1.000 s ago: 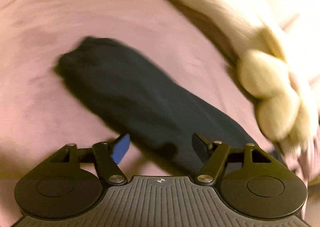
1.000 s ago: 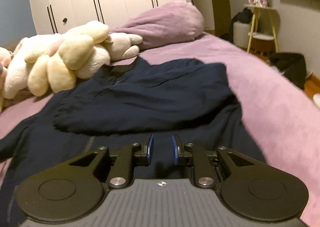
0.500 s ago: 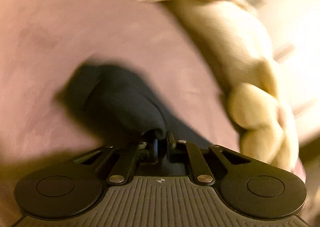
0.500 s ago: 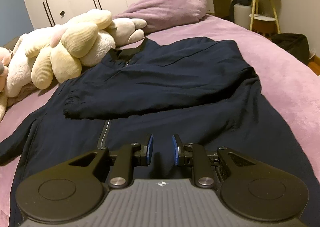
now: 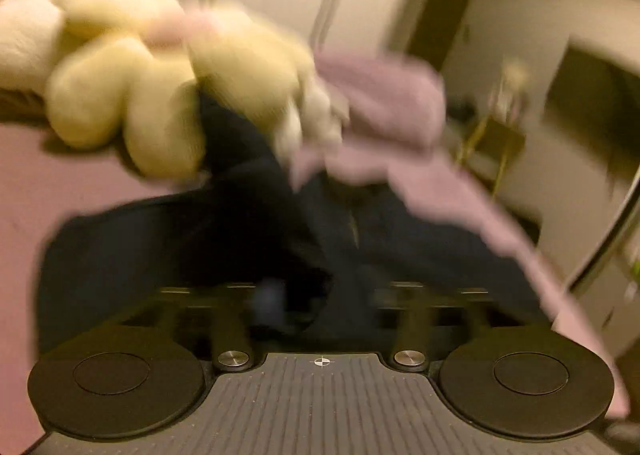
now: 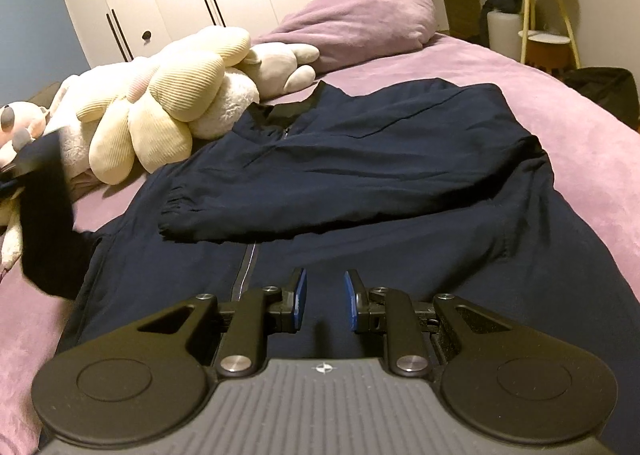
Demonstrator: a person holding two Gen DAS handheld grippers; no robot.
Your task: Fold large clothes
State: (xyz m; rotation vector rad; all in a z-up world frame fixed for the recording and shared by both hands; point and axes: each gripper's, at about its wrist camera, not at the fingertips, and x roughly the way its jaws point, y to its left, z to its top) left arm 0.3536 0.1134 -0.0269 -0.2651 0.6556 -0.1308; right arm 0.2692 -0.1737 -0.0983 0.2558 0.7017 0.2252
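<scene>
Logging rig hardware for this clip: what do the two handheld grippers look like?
Both match. The right gripper has black linkage arms with silver pivot screws, two round black discs, a ribbed grey body with a small crosshair mark, and blue finger pads. The left gripper is blurred but shows the same build. No cables or sleeves visible.

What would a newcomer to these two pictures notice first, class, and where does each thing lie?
The dark navy jacket spread across the purple bed cover fills the middle of the right wrist view, one sleeve folded across its front. At its left lies a heap of cream plush toys, with a purple pillow behind. The right tongs, narrowly open and empty, hover over the jacket's near part.
</scene>
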